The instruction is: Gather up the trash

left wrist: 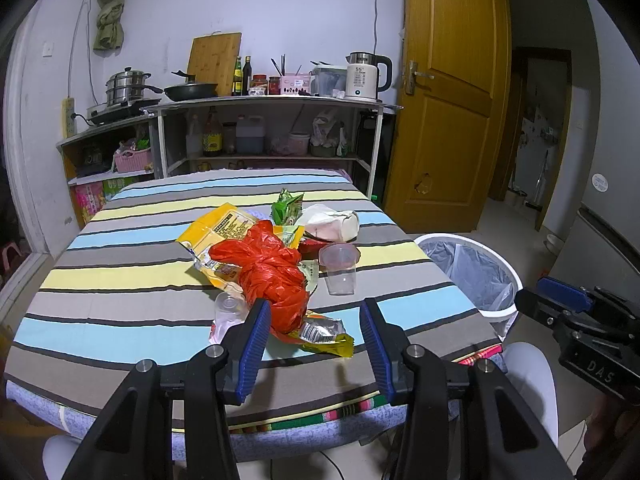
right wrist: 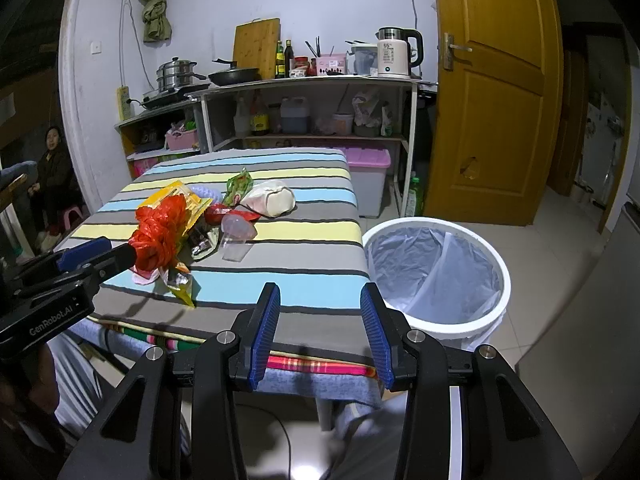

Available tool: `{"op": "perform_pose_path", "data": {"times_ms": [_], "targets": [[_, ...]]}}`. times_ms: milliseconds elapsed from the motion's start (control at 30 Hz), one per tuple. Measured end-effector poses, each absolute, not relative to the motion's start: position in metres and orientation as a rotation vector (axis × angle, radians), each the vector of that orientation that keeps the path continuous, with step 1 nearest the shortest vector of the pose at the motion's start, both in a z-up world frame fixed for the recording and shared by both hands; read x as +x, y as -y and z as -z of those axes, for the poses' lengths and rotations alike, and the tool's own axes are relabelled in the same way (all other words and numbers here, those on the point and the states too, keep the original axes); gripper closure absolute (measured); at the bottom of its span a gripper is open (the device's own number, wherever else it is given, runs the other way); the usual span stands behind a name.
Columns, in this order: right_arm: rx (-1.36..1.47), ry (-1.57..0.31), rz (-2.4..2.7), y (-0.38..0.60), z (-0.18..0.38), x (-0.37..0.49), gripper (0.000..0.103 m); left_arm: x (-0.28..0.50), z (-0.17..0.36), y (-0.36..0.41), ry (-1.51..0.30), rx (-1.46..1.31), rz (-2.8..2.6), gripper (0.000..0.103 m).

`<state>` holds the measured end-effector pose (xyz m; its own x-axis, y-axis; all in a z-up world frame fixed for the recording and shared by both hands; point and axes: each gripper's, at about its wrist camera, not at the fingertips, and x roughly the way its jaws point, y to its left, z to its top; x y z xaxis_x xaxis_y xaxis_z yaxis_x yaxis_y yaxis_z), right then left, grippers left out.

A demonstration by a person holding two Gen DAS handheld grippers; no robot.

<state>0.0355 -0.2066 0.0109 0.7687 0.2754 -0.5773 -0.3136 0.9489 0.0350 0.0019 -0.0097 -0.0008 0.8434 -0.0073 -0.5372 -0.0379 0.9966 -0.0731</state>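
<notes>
Left gripper (left wrist: pixel 314 344) sits closest, jaws apart w/ nothing clamped, ribbed blue pads aimed down at the near end of the trash pile. Right gripper (right wrist: pixel 320 334) likewise apart and empty, hovering past the table's near-right corner, beside the bin (right wrist: pixel 436 276).

Trash lies mid-table on the striped cloth (left wrist: pixel 120 280), running from centre toward the near edge: red plastic bag (left wrist: pixel 276 276) crumpled on top, yellow snack wrapper (left wrist: pixel 224 232) under it, foil-lined wrapper (left wrist: pixel 324 332) at the near end, clear cup (left wrist: pixel 340 268) just right of the bag, another clear cup (left wrist: pixel 230 306) tipped on its left, green packet (left wrist: pixel 286 208) and a white wad (left wrist: pixel 332 220) toward the far side.

Step in hand, prob. first pick. Best bet imo: bring the left pads down around the bag's bunched near lobe, close on a thick fold rather than a single skin, lift straight so wrappers beneath don't drag off the near edge. Bin stands on the floor off the table's right edge, white rim, thin translucent liner, mouth wide open, so an easy drop.

Bag is slick thin film, will crush and slip; wrappers flat, crinkly, hard to pinch off cloth; cups rigid but light, likely to roll or skid
</notes>
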Motion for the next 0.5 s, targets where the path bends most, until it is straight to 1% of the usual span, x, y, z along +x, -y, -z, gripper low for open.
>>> {"op": "perform_pose_path", "data": {"times_ms": [500], "targets": [[-0.066, -0.618, -0.319, 0.2032, -0.0126, 0.0363, 0.06, -0.0002, -0.0018, 0.0071, -0.563, -0.083, -0.014, 0.057]]}}
